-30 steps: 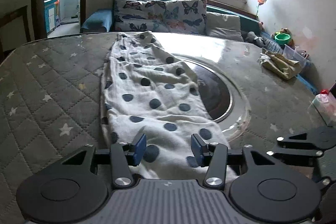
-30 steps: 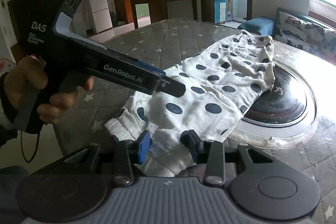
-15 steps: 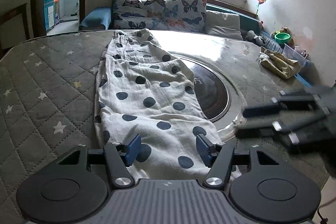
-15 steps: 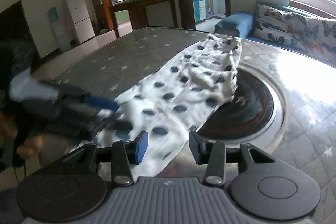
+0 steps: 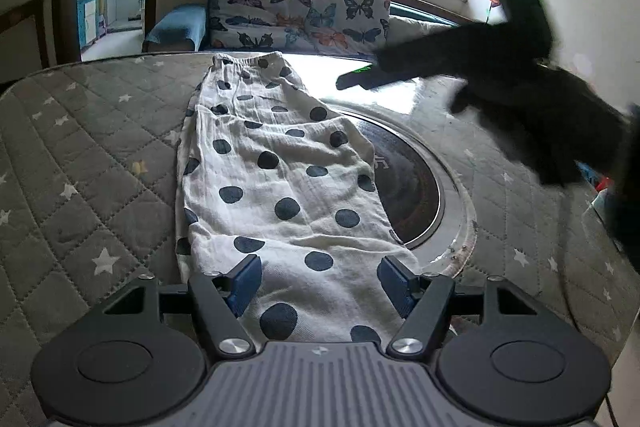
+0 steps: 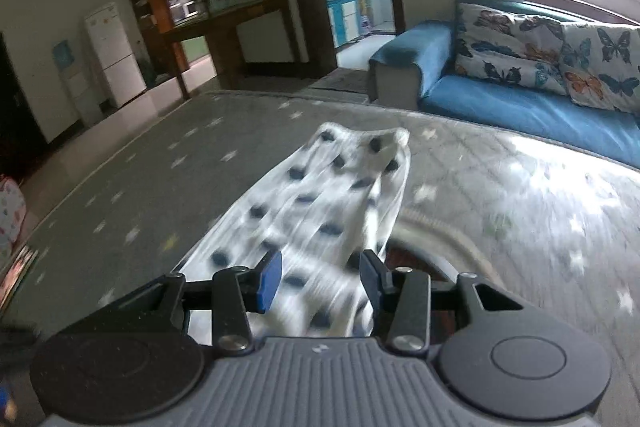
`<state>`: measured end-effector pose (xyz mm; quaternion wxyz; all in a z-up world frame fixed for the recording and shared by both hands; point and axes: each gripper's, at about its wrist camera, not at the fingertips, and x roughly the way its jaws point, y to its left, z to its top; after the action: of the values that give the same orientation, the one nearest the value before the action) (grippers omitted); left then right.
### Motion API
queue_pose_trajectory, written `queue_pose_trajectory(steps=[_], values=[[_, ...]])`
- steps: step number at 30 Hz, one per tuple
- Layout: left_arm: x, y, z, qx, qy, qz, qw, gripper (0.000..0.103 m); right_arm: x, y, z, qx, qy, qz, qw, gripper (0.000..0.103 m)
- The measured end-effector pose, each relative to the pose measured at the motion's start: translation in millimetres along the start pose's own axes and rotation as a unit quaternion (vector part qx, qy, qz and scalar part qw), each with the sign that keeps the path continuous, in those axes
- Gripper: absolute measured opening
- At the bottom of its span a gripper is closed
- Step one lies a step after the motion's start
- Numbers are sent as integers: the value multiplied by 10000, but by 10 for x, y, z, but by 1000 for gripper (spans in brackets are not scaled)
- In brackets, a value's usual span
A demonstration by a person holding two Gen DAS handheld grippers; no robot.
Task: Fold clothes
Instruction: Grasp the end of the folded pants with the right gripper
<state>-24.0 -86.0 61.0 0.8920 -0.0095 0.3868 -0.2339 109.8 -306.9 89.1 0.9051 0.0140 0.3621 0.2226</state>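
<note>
Across the middle of the left wrist frame, white polka-dot trousers (image 5: pixel 280 187) lie flat along the quilted grey star-print surface (image 5: pixel 80 163), their elastic waistband at the far end near the butterfly cushions (image 5: pixel 300 15) and their right edge lapping over the round dark glass inset (image 5: pixel 416 187). At the bottom of that frame the left gripper (image 5: pixel 318 281) is released, its blue pads spread wide above the near end of the trousers, holding nothing. At upper right the right gripper (image 5: pixel 360 79) shows as a dark blur above the surface beyond the inset. From the right wrist frame, the right gripper (image 6: pixel 320 279) is also released, pads apart over the blurred trousers (image 6: pixel 320 211), with a blue sofa (image 6: pixel 520 107) at right.
</note>
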Motion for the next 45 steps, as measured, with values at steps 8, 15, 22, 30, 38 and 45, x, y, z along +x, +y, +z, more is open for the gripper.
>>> queue_pose_trajectory(steps=[8,15,22,30,38,45], values=[[120,80,-3,-110,182,-90,9997,72,894,-456,473,366,7,-107,9993,44],[186,100,4,-95,287,-122,9995,75,1460,-697,649,617,42,17,9981,45],[195,110,11,-94,336,-144,9993,75,1737,-864,719,826,-4,127,9965,47],[183,110,-16,-132,347,-178,9992,77,1782,-923,773,850,-7,417,9955,43],[221,122,-21,-130,382,-204,9990,79,1822,-1049,825,1062,-4,636,9923,53],[222,122,-12,-115,405,-198,9989,80,1920,-957,844,784,-85,448,9959,54]])
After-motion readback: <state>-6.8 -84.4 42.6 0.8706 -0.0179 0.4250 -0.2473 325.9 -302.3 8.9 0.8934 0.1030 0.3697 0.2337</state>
